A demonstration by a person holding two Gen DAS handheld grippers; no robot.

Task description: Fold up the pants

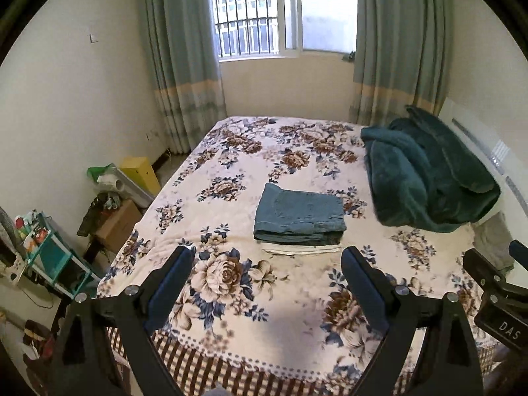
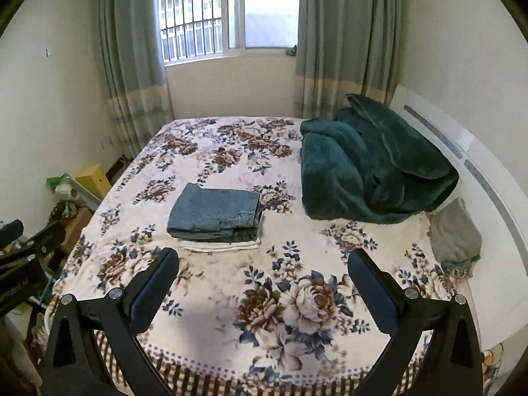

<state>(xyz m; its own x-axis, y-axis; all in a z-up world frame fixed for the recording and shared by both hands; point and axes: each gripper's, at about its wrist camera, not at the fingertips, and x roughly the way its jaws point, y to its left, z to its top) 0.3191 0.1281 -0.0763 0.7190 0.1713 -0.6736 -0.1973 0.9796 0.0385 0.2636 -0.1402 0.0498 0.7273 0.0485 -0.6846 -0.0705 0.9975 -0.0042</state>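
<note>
Blue denim pants (image 1: 299,214) lie folded into a neat rectangle on the floral bedspread (image 1: 231,297), on top of a folded white garment (image 1: 302,249). They also show in the right wrist view (image 2: 216,213), with the white garment (image 2: 221,245) under them. My left gripper (image 1: 268,259) is open and empty, held back above the near part of the bed. My right gripper (image 2: 264,260) is open and empty, also short of the pants. The right gripper's body shows at the right edge of the left wrist view (image 1: 495,283).
A dark green plush blanket (image 1: 425,171) is heaped at the right of the bed by the white headboard (image 2: 478,165). A grey cloth (image 2: 455,234) lies near it. Boxes and a teal shelf (image 1: 56,264) stand on the floor at the left. Curtains and a window are behind.
</note>
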